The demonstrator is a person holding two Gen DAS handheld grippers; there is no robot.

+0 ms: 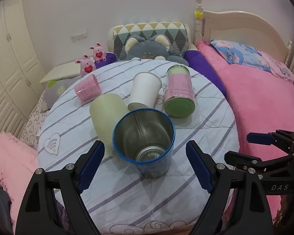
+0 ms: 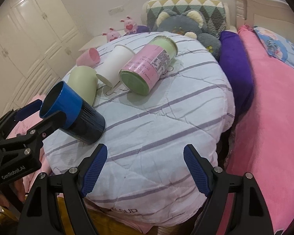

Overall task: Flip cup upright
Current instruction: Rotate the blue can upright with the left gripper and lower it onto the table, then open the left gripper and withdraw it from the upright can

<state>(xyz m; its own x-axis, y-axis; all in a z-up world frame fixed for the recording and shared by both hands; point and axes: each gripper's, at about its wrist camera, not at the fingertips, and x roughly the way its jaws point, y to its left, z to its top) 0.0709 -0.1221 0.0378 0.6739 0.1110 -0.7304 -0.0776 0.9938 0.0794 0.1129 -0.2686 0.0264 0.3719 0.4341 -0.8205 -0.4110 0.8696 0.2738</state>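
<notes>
Squareness matters: left jaws gape astride the blue tin cup, right jaws idle open; I'd close evenly before tipping.

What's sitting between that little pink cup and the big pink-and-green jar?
A white cup lies on its side between the pink cup and the pink-and-green jar; both views show it.

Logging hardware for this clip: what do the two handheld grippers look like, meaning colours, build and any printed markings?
Both are black plastic frames with silver screw heads at the joints. The left gripper and right gripper each carry two fingers faced with blue, cross-hatched textured pads. White lettering reads "CenRobot.AI" on the left gripper's body in the right wrist view, and "DAS" on the right gripper's body in the left wrist view. No cables or sleeves show.
</notes>
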